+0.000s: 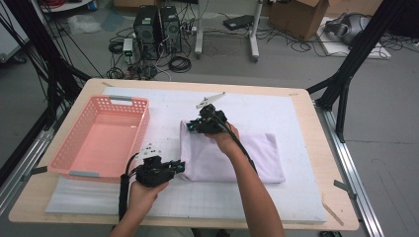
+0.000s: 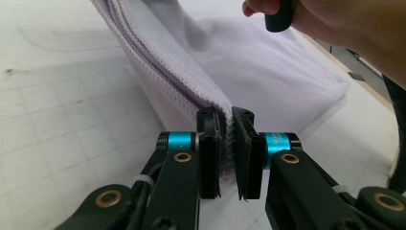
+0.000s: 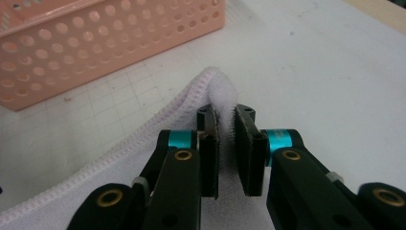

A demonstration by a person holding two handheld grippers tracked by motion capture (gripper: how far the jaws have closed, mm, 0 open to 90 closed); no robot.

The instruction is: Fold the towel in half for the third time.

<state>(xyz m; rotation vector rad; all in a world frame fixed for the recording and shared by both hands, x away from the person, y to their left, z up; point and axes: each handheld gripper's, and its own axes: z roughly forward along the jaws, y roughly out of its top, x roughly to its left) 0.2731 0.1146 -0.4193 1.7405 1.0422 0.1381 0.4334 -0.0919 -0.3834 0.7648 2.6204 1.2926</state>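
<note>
Tongs on both sides pinch the folded white cloth [image 1: 232,155], which lies on the tabletop [image 1: 316,148] just right of the pink basket [image 1: 101,136]. Left tongs [image 2: 229,143] are pressed together on the cloth's near corner on the basket side, its stitched edge running away from them. Right tongs [image 3: 226,139] are clamped on the far corner nearest the basket, bunching it up.
</note>
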